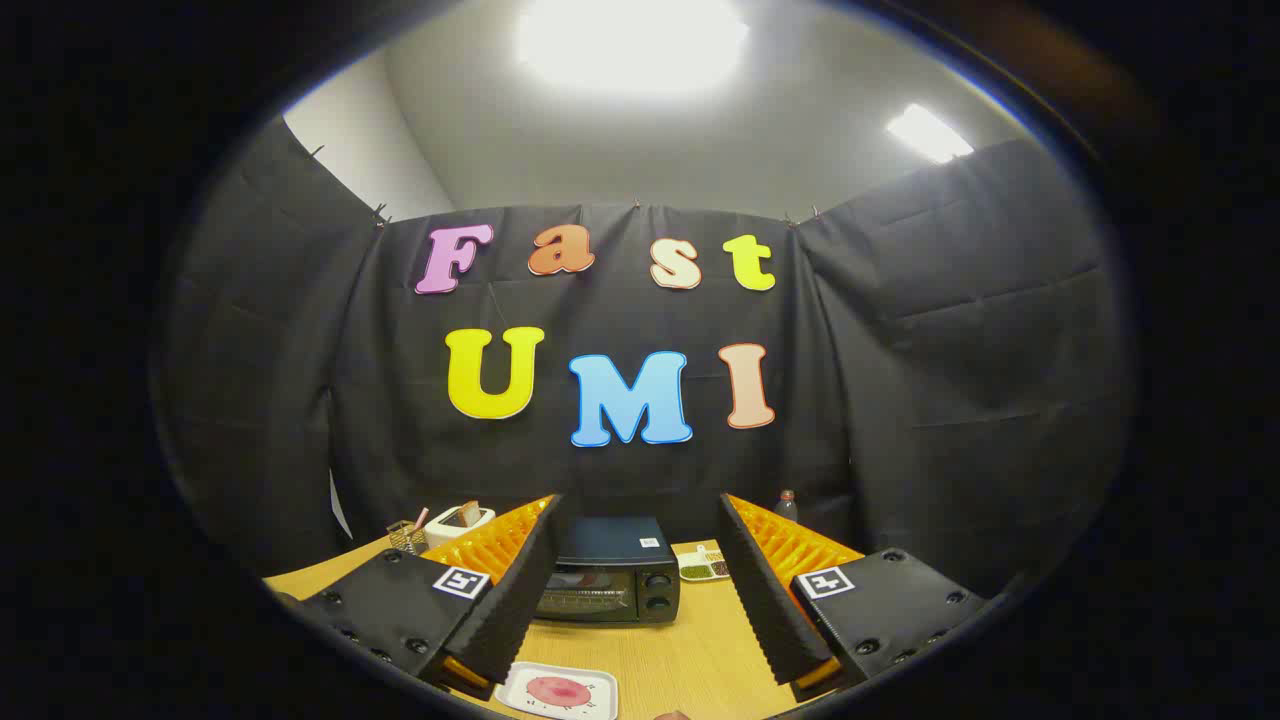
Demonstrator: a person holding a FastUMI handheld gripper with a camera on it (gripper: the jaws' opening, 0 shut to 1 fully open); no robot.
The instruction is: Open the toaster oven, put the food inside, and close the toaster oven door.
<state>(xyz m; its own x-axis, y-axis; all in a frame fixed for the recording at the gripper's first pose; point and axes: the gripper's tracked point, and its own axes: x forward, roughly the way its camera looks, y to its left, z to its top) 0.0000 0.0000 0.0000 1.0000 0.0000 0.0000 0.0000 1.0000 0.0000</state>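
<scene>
A black toaster oven point(610, 580) stands on the wooden table point(690, 660) beyond my fingers, its door closed and its two knobs on the right side. A white square plate point(520, 695) with a round pink piece of food point(557, 690) lies close below, between the bases of my fingers. My gripper point(640, 505) hovers well above the table, open wide with nothing between its fingers, the oven showing in the gap.
A white toaster-like box point(458, 520) and a small wire basket point(402, 535) sit at the back left. A white divided dish of small foods point(703, 565) lies right of the oven. A dark bottle point(787, 505) stands at the back right by the cloth wall.
</scene>
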